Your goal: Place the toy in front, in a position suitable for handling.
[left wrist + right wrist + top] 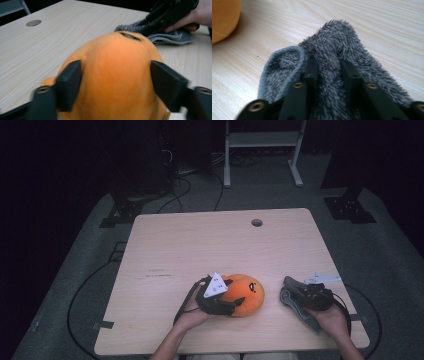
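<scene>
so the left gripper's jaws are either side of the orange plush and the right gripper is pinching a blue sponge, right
Not quite. The right gripper is pinching a fold of grey fluffy cloth, not a blue sponge; the right gripper view shows the fuzzy pile bunched between its jaws. The rest stands: the left gripper has its jaws either side of the orange plush.

Black gripper bodies with brass-ringed screw holes, grey three-cornered top plates, trailing black cables
</scene>
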Motion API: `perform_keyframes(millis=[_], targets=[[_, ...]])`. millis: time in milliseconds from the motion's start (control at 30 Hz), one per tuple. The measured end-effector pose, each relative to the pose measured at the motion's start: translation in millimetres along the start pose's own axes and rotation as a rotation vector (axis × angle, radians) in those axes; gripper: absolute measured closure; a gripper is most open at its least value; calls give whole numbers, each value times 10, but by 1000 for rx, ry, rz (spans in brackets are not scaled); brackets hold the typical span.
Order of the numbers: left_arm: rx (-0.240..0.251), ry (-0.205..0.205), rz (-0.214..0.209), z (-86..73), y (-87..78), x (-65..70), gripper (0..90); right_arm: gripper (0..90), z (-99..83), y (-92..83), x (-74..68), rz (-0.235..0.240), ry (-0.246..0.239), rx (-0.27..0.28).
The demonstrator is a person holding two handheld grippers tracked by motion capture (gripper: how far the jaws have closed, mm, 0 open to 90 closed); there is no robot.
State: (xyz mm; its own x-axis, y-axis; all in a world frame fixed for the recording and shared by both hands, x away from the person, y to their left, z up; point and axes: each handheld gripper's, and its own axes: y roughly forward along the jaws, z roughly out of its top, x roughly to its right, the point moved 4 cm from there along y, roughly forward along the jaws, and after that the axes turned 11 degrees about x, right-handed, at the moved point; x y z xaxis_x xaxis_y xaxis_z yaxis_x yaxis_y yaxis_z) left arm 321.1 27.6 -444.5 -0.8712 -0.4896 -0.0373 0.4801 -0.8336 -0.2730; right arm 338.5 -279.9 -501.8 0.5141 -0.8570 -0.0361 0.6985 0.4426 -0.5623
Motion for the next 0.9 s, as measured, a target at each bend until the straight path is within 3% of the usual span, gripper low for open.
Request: perform_keyframes(millis=[33,167,233,300,500,533,567,600,633,667,700,800,900], targets=[[14,-24,-18,27,-79,-16,192,756,2,0,-1,-1,-2,-4],[-6,-2,-3,-6,-167,-72,183,794,10,-11,-2,5,13,-14],[-18,11,-6,-38,-169,-82,276,797,20,-18,-7,3,17,-19],[-42,41,-13,-128,-137,-84,355,801,100,-95,-103,37,-4,25],[-36,0,33,-148,-44,-107,411,800,446,-384,-583,181,-101,216],[-36,0,33,-148,-44,-107,413,800,446,-384,-583,181,-101,216],[-33,-3,37,-153,-24,-109,413,800,494,-406,-688,219,-119,234],[-33,-9,47,-149,-2,-109,414,799,552,-396,-898,262,-170,252],[-33,-11,52,-146,10,-107,414,799,566,-369,-990,285,-188,257],[-33,-11,52,-146,10,-107,414,799,566,-369,-990,285,-188,257],[-32,-15,58,-148,25,-108,414,798,578,-278,-1149,316,-211,249],[-36,-21,69,-166,35,-119,418,798,576,-145,-1214,296,-242,240],[-36,-31,52,-157,22,-144,420,799,554,-100,-1099,271,-224,243]])
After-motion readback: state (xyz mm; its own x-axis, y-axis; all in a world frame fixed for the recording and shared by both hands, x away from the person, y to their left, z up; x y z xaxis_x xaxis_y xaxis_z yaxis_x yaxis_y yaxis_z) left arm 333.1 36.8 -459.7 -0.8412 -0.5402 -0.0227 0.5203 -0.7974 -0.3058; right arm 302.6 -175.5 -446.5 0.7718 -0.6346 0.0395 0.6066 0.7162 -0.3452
